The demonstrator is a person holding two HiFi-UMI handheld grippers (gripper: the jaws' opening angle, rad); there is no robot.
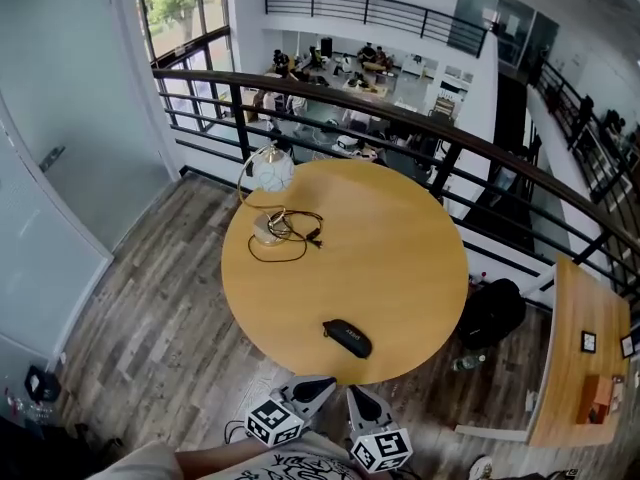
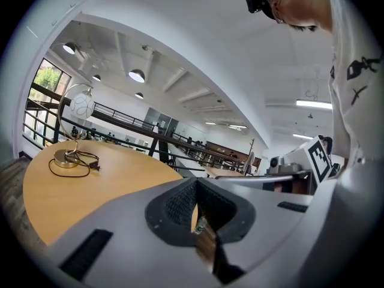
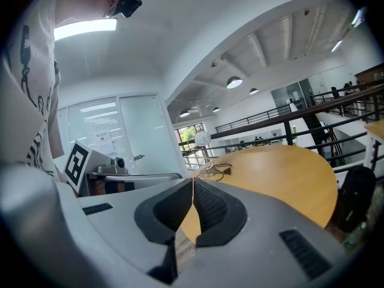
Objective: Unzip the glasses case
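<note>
A black zipped glasses case [image 1: 347,337] lies on the round wooden table [image 1: 400,258], near its front edge. Both grippers hover below that edge, close to the person's body. My left gripper [image 1: 322,383] is just short of the case, slightly to its left, and its jaws are shut with nothing between them [image 2: 196,185]. My right gripper [image 1: 356,395] sits beside it, directly below the case, jaws also shut and empty [image 3: 192,183]. Neither gripper view shows the case; the jaws hide it.
A globe desk lamp [image 1: 270,172] with a coiled black cable [image 1: 290,230] stands at the table's far left. A dark railing [image 1: 420,128] runs behind the table. A black backpack [image 1: 492,312] sits on the floor to the right, near another wooden table [image 1: 575,368].
</note>
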